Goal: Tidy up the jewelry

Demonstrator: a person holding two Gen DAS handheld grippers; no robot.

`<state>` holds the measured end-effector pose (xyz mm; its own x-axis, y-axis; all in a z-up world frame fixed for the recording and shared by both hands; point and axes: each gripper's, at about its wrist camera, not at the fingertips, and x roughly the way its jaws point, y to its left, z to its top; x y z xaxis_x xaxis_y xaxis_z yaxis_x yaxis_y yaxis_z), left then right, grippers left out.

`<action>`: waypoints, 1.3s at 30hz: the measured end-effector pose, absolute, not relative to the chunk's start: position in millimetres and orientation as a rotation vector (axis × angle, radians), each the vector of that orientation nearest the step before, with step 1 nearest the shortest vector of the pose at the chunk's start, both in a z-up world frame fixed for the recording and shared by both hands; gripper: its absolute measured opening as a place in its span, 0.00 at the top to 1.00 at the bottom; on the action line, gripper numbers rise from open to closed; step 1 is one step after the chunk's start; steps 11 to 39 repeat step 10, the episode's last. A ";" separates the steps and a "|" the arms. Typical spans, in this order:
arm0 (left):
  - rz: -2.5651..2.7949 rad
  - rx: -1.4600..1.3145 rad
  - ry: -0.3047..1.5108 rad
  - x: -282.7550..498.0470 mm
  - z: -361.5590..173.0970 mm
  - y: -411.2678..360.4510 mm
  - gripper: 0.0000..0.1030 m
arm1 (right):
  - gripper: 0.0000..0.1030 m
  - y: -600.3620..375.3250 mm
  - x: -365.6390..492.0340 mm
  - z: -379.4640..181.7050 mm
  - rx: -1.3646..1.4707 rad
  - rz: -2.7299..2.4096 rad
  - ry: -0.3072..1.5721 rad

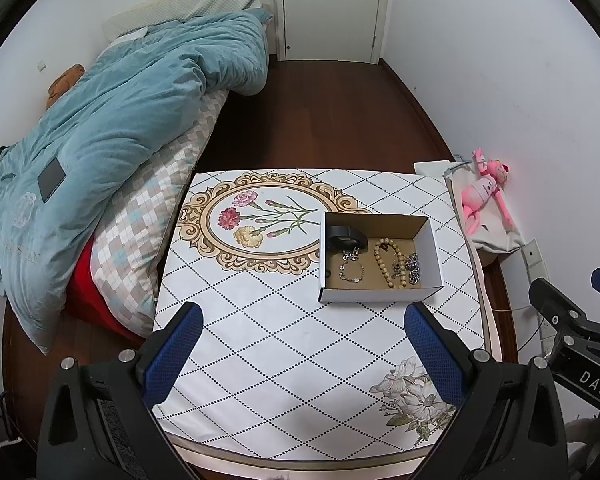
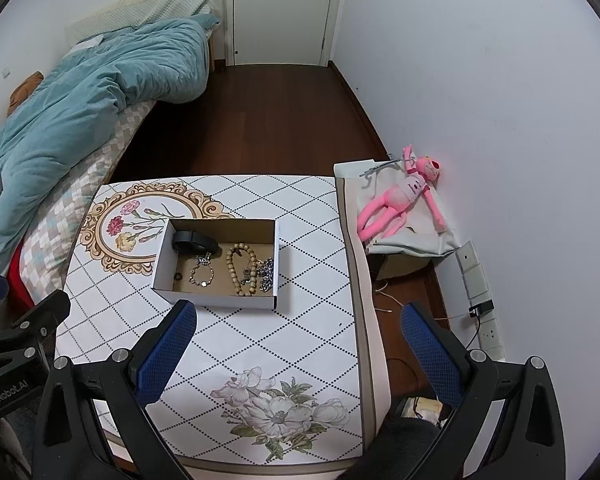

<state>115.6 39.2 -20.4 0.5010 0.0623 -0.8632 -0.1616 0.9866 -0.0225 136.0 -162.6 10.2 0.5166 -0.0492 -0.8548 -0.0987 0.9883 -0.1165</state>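
Fingers of the left gripper (image 1: 302, 322) and right gripper (image 2: 298, 320) are spread wide, empty, above the table (image 1: 260, 344); jewelry is gathered in the box (image 1: 380, 294).

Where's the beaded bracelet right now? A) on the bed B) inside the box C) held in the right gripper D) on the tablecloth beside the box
B: the beaded bracelet lies on the floor of the open box, between the silver chain bracelet and a metal chain pile; both grippers, left and right, are open and empty.
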 end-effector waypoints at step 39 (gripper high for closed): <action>0.135 -0.098 1.027 113.7 -22.4 39.5 0.00 | 0.00 -163.9 135.4 11.5 -0.159 0.029 1.031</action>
